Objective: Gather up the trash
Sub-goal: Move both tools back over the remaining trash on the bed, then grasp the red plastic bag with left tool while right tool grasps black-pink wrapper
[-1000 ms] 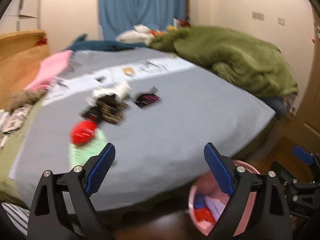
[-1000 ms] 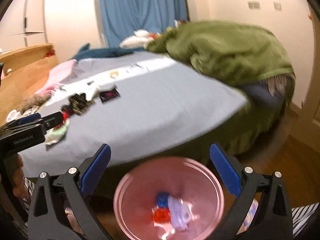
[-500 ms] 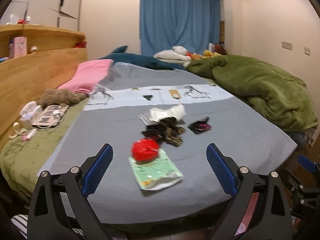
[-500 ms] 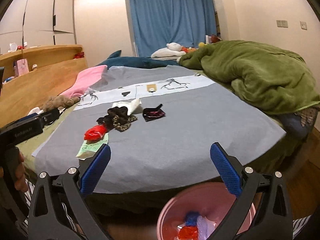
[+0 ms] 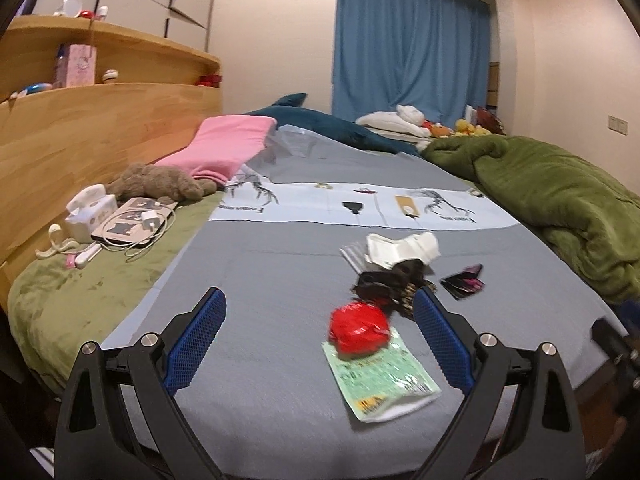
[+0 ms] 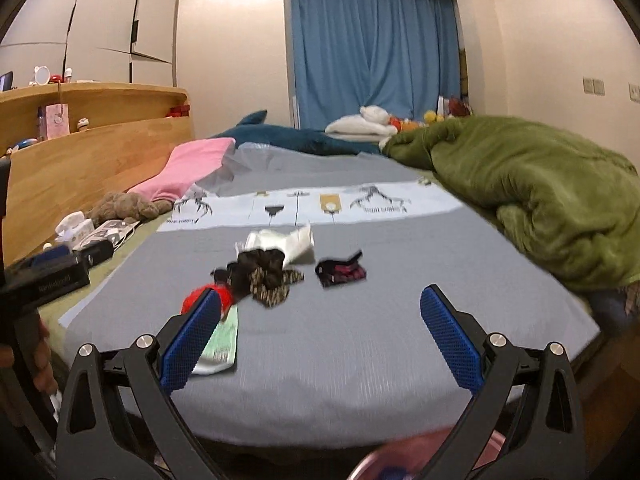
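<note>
Trash lies on the grey bed sheet [image 5: 280,280]: a red crumpled wrapper [image 5: 358,330] on a green and white packet [image 5: 380,380], a dark crumpled wrapper pile [image 5: 390,284], white crumpled paper [image 5: 400,248] and a black and pink wrapper [image 5: 464,282]. My left gripper [image 5: 318,342] is open and empty, low over the bed's near edge, with the red wrapper between its fingers in view. My right gripper [image 6: 318,340] is open and empty; the red wrapper [image 6: 224,296] and packet [image 6: 220,344] sit behind its left finger. The pink bin's rim [image 6: 400,460] shows below.
A green duvet [image 5: 560,208] is heaped at the right. A pink blanket [image 5: 224,148], a brown plush toy [image 5: 156,184], a tissue pack and charger lie at the left by the wooden headboard [image 5: 80,140]. The left gripper's body [image 6: 44,280] shows in the right wrist view.
Both grippers have tilted up and moved toward the bed. The pink bin has dropped almost out of both views, and the trash pile now sits closer and more centred.
</note>
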